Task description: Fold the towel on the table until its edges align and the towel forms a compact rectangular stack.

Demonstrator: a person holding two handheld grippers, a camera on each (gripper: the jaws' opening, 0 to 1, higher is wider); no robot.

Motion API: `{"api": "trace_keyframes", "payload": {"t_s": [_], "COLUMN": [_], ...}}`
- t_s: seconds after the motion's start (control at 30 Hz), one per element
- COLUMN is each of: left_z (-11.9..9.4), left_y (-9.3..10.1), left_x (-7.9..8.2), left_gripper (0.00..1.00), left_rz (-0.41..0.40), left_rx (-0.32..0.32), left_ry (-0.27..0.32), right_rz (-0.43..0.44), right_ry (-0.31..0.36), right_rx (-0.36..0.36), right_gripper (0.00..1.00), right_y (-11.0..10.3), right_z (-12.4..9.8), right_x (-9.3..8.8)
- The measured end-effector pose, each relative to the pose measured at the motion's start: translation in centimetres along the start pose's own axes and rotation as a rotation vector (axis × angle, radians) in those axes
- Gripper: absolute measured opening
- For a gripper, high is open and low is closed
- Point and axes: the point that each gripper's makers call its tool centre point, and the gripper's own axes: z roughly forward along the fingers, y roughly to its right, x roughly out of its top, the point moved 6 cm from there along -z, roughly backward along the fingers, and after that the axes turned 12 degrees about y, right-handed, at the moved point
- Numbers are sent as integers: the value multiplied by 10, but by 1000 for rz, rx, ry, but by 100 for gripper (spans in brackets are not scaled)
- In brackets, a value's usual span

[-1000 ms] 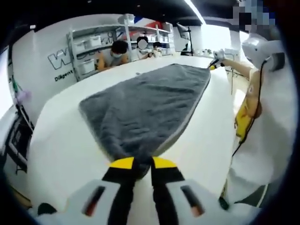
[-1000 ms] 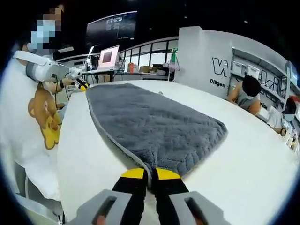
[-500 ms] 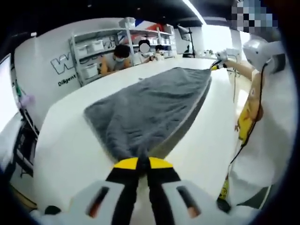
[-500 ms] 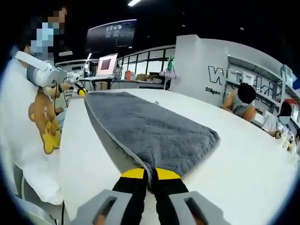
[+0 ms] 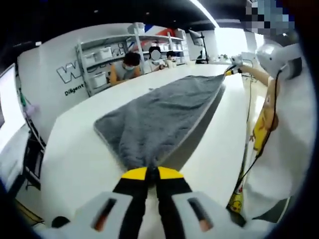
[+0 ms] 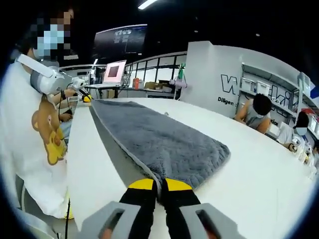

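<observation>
Left gripper (image 5: 152, 173) is pinched tight on one near corner of the grey towel (image 5: 159, 112), right gripper (image 6: 155, 184) clamped on the other, the near edge raised off the white table (image 5: 75, 159) and pulled taut between them, probably to carry it across for the fold.

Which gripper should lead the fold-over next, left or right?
Neither is clearly better. The left gripper and right gripper each pinch a near corner of the grey towel, its near edge lifted off the table; move them together.
</observation>
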Motion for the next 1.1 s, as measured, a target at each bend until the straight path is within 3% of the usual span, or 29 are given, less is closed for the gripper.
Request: {"api": "trace_keyframes", "payload": {"t_s": [0.63, 0.9, 1.1], "left_z": [-13, -5, 0], "left_y": [2, -2, -17], "left_x": [2, 14, 26], "left_gripper": [8, 7, 7], "left_rz": [6, 31, 63], "left_rx": [23, 49, 91], "left_ry": [20, 27, 39], "right_rz": [-1, -18, -39], "right_ry": [3, 47, 74], "right_rx": [8, -19, -34], "right_gripper": [6, 6, 6], "right_y": [-7, 1, 13], "right_z": [-8, -5, 0], "right_x": [1, 11, 24]}}
